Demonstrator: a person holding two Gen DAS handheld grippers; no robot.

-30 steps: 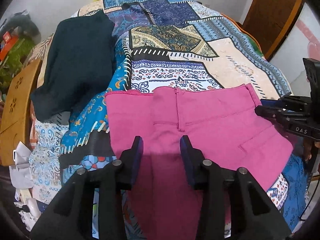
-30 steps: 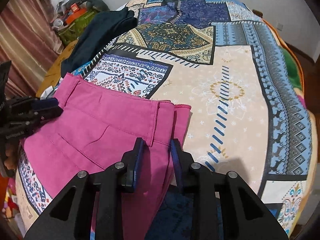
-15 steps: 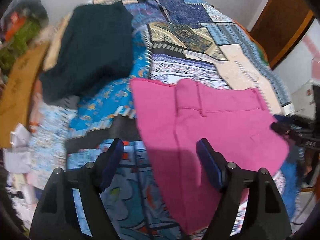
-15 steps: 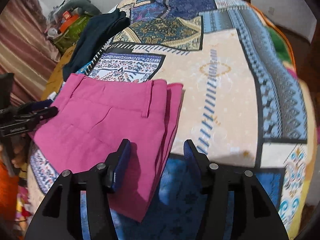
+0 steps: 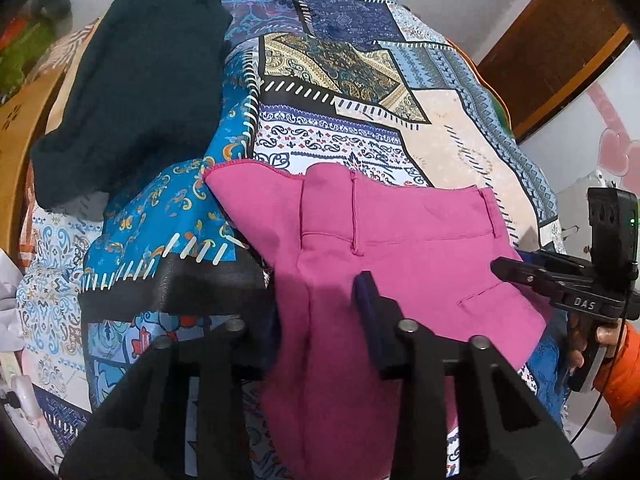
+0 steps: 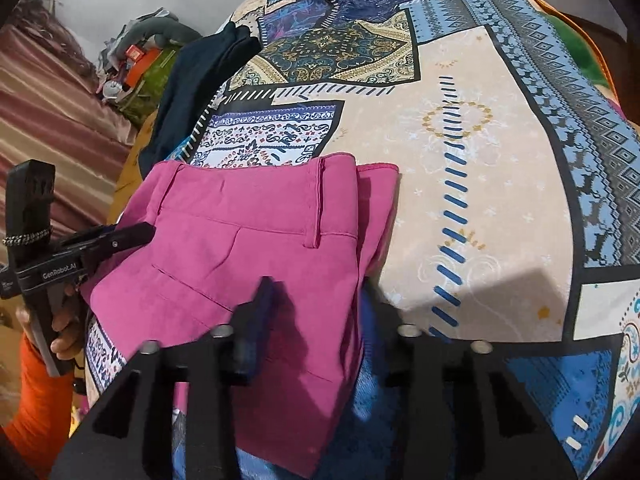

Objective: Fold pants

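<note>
While both fingers straddle the pink pants (image 5: 400, 248) at the bed's (image 6: 500, 160) near edge, each released hand-held gripper, left (image 5: 316, 312) and right (image 6: 316, 312), partly hides one finger behind fabric.

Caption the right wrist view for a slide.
Open right tongs straddle the edge of the folded pink pants on a patchwork bedspread.

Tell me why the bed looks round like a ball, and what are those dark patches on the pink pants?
In both wrist views the fisheye lens bends the patterned bedspread into a dome, with black corners. In the left wrist view, the left gripper casts a shadow on the pink pants; in the right wrist view, the right gripper does the same. Both are sharp.
</note>
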